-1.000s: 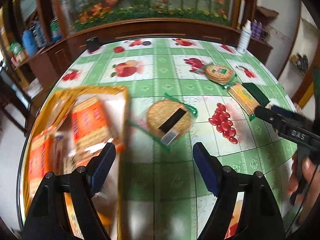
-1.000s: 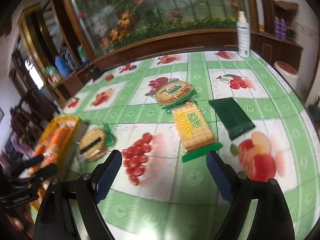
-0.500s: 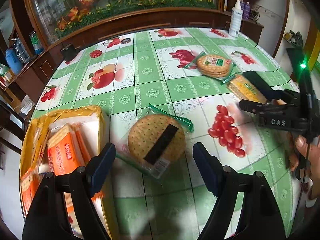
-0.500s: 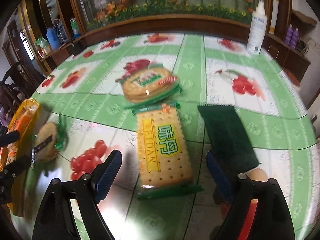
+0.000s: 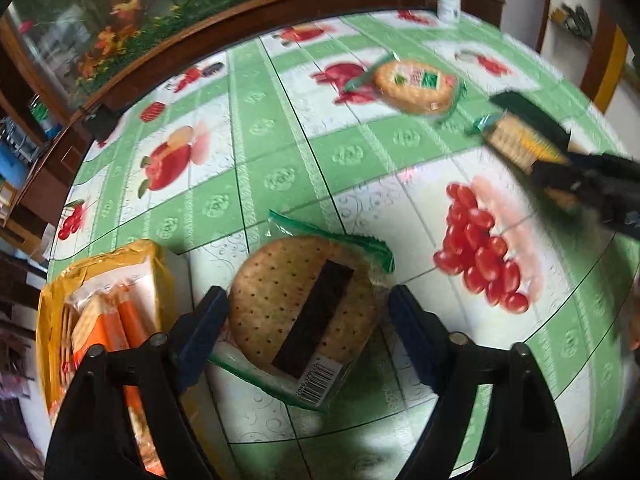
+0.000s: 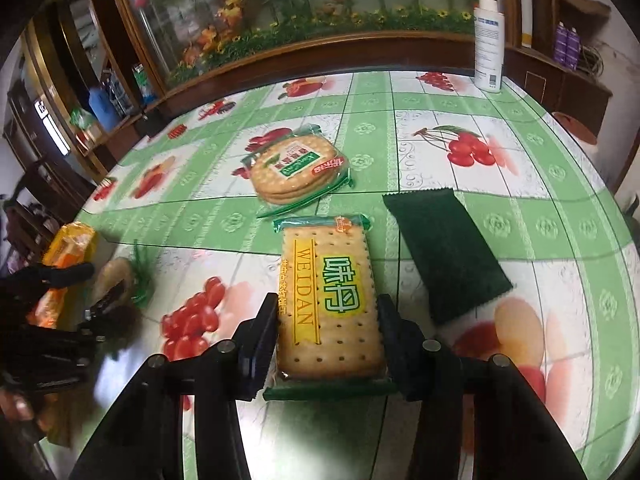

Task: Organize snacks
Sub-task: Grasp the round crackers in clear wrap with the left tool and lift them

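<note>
Both hands have dropped closer to the cloth since a second back, each now straddling its own pack

Biggest thing first — table [image 6: 460, 120] under a green fruit-print cloth, with the yellow box [image 5: 156, 268] of orange packs just outside the left gripper's left finger

Right gripper [image 6: 328, 330]: jaws have just been closing, and the pads now press both long edges of the rectangular cracker pack [image 6: 330, 300]. Clenched on it. Pack runs lengthways straight out from the fingers, near end between the pads, far end pointing at the labelled round pack [image 6: 298, 170] beyond. Dark green pouch [image 6: 444, 256] lies just outside the right finger, apart from it

Left gripper [image 5: 308, 328]: jaws have just widened a little and stand released. Round cracker pack [image 5: 302, 304] sits between the fingers, label side down, barcode end nearest the palm. Left pad looks to be at the pack's rim; right pad stands clear — a visible gap

Judgement: the box is on the left hand's side, so the right hand has the longer carry across. Left needs only to shut on the round pack; its black strip slants across the jaw line, no matter for a disc
</note>
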The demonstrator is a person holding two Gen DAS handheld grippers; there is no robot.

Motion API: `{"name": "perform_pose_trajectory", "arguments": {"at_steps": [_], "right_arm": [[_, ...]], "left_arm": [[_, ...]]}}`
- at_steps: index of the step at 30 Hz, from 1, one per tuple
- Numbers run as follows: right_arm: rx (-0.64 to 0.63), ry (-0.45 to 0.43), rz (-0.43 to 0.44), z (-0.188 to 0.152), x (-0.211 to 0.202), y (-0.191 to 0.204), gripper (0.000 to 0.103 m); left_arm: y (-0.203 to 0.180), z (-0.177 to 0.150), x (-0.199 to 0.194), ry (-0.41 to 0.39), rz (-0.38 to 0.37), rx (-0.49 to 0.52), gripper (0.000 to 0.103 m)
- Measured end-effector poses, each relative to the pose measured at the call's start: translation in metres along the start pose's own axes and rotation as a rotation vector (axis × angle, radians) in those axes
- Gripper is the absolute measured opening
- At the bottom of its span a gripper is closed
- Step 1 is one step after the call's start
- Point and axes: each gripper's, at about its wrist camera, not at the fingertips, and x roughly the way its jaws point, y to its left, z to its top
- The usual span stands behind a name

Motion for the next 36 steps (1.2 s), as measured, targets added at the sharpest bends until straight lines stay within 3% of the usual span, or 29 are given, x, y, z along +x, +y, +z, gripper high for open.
{"name": "perform_pose_trajectory", "arguments": {"at_steps": [7, 11, 14, 21, 25, 36], "right_arm": [[0.004, -0.065, 0.046, 0.0, -0.035, 0.015, 0.049], [-0.003, -0.097, 0.066, 0.001, -0.052, 0.025, 0.049], [-0.008, -0.11, 0.073, -0.002, -0.062, 0.031, 0.049], [-0.002, -0.114, 0.092, -0.017, -0.076, 0.036, 0.049], [0.001, -0.117, 0.098, -0.027, -0.083, 0.039, 0.049], [0.009, -0.119, 0.101, -0.049, -0.096, 0.042, 0.049]], "left_arm": [[0.011, -0.005, 0.002, 0.005, -0.048, -0.09, 0.088], [0.005, -0.011, -0.002, -0.01, -0.028, -0.113, 0.088], [0.001, -0.015, -0.007, -0.027, -0.017, -0.126, 0.075], [-0.006, -0.023, -0.017, -0.064, -0.035, -0.164, 0.07], [-0.009, -0.025, -0.036, -0.112, -0.015, -0.184, 0.035], [-0.003, -0.043, -0.058, -0.171, -0.072, -0.243, 0.025]]}}
